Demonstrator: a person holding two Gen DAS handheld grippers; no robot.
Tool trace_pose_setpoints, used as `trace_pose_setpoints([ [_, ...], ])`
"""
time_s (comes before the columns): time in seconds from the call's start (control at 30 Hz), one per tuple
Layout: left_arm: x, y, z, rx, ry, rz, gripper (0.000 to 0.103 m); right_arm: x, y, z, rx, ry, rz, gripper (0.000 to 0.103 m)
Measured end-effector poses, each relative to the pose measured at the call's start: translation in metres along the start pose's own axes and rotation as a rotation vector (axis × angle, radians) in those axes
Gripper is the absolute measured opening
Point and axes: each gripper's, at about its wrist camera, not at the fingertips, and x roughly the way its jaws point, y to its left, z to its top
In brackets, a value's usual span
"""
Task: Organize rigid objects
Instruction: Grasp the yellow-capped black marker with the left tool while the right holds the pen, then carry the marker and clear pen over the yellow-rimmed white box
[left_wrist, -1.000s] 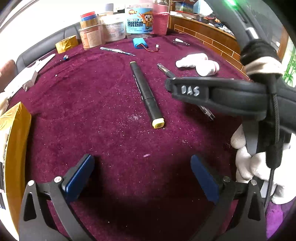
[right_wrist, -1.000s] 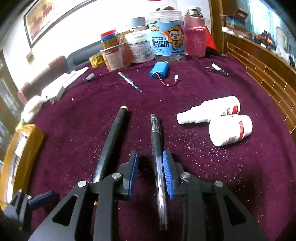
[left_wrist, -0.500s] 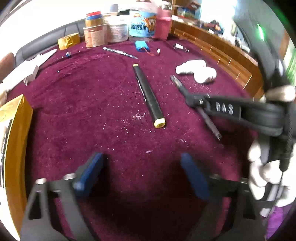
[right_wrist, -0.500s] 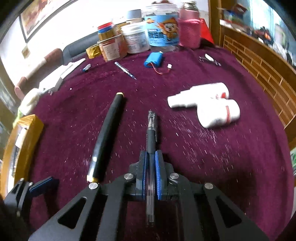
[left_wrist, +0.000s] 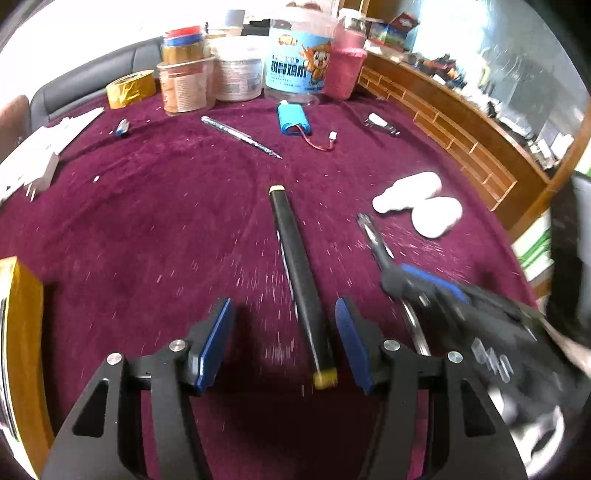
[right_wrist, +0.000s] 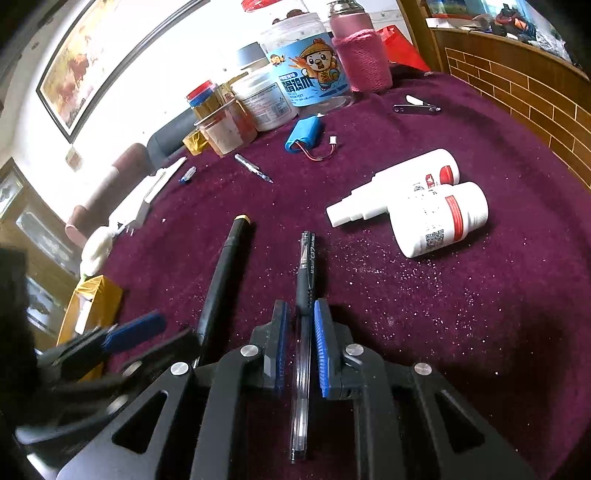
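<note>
A thick black marker (left_wrist: 297, 280) with yellow end caps lies on the purple cloth. My left gripper (left_wrist: 284, 343) is open and straddles its near end, closer to the right pad. A black gel pen (right_wrist: 304, 295) with a clear barrel sits between the blue pads of my right gripper (right_wrist: 300, 343), which is shut on it. The marker also shows in the right wrist view (right_wrist: 221, 280), left of the pen. The right gripper and pen also show in the left wrist view (left_wrist: 417, 280).
Two white bottles (right_wrist: 417, 199) lie to the right. A blue battery pack (left_wrist: 293, 120), a thin pen (left_wrist: 240, 136), nail clippers (right_wrist: 415, 107) and several jars (left_wrist: 288, 62) are at the back. A yellow box (left_wrist: 18, 332) stands at the left edge.
My left gripper has moved forward so the marker's near end lies between its open jaws. My right gripper closed on the gel pen and holds it.
</note>
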Motion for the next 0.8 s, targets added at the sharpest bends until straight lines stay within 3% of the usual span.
trace_pose_setpoints([
  [0.07,0.017,-0.006,0.009,0.023,0.02,0.042,0.055,0.0,0.002,-0.001,-0.016,-0.002,-0.009,0.013],
  [0.13,0.028,-0.017,0.014,0.1,-0.031,0.121,0.055,0.0,0.004,-0.002,-0.029,-0.003,-0.023,0.011],
  [0.17,0.031,-0.018,0.015,0.111,-0.056,0.12,0.049,0.0,0.003,-0.001,-0.026,-0.004,-0.02,0.011],
  [0.23,0.03,-0.016,0.015,0.111,-0.057,0.075,0.02,0.001,0.003,-0.002,-0.034,-0.001,-0.017,0.011],
  [0.27,0.027,-0.017,0.014,0.125,-0.056,0.056,0.011,0.001,0.004,-0.002,-0.047,-0.001,-0.026,0.011],
  [0.37,0.017,-0.014,0.008,0.12,-0.039,0.009,0.011,0.002,0.013,-0.005,-0.098,0.001,-0.046,0.009],
  [0.8,-0.109,0.047,-0.05,-0.105,-0.245,-0.201,0.012,-0.004,0.006,-0.006,-0.054,-0.024,0.009,0.009],
])
